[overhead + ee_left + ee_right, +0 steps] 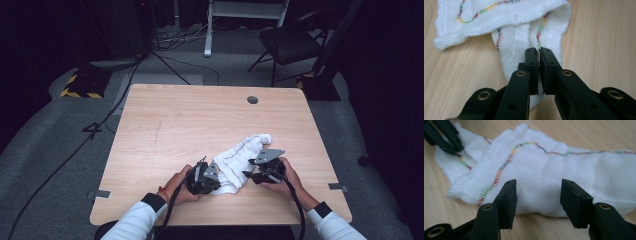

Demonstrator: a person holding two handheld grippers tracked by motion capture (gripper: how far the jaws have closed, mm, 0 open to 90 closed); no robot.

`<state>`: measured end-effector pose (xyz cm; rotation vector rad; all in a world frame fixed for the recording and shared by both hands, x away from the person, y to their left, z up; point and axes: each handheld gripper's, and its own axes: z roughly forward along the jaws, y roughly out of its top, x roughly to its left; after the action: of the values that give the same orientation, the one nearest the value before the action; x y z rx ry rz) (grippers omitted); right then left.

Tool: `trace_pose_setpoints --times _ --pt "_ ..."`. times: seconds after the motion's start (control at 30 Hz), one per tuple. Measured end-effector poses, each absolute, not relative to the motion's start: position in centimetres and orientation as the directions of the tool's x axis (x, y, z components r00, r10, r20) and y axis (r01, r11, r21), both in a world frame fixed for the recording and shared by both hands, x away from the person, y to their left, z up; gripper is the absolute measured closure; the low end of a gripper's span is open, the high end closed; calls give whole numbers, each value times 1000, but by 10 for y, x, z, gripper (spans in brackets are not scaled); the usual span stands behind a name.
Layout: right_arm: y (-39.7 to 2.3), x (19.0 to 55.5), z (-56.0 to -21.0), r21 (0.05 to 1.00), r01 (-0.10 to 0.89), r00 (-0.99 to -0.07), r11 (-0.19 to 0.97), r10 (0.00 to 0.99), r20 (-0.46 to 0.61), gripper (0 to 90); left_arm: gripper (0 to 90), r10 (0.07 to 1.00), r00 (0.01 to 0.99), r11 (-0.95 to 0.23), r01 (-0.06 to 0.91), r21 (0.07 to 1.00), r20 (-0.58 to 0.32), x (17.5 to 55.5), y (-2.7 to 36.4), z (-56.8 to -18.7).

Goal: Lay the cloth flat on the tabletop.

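A white cloth (242,156) with multicoloured stitching lies crumpled on the wooden table (200,120), near the front edge. My left gripper (214,176) is shut on the cloth's near-left corner; in the left gripper view the jaws (539,51) pinch a stitched edge of the cloth (509,17). My right gripper (252,170) is at the cloth's right side. In the right gripper view its jaws (537,192) stand open over the cloth (564,170), not pressing it. The left gripper's jaw tips (449,138) show at the top left there.
A round grommet hole (252,99) sits near the table's far edge. Beyond the table are a black chair (290,45), a white frame leg (208,30) and cables on the grey floor. A yellow-black striped base (80,87) stands at far left.
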<state>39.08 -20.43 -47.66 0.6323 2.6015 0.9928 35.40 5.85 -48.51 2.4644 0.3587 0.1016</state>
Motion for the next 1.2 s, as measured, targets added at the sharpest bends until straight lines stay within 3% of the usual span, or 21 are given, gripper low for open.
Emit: trace_pose_setpoints --times 0.3,0.47,0.57,0.7,0.9,1.03,1.2 --pt "-216 401 -476 651 375 -819 660 565 -101 478 819 260 966 -762 202 615 5 349 46 -486" --pt "-204 393 -461 706 304 -838 640 532 -121 507 654 253 967 -765 192 615 12 349 52 -480" --pt "-190 389 -453 731 270 -856 626 505 -116 514 600 271 962 -761 200 618 23 349 58 -476" --pt "-168 387 -452 730 245 -875 637 470 -116 514 591 321 947 -749 244 616 15 352 67 -478" --pt "-132 392 -464 688 240 -889 685 439 -127 508 597 326 945 -754 255 605 8 356 68 -482" --pt "-122 400 -475 635 266 -884 725 446 -139 583 624 321 947 -757 256 602 1 358 68 -484" --pt "-125 399 -478 630 259 -898 732 423 -123 801 631 318 948 -757 258 600 -7 360 68 -485"
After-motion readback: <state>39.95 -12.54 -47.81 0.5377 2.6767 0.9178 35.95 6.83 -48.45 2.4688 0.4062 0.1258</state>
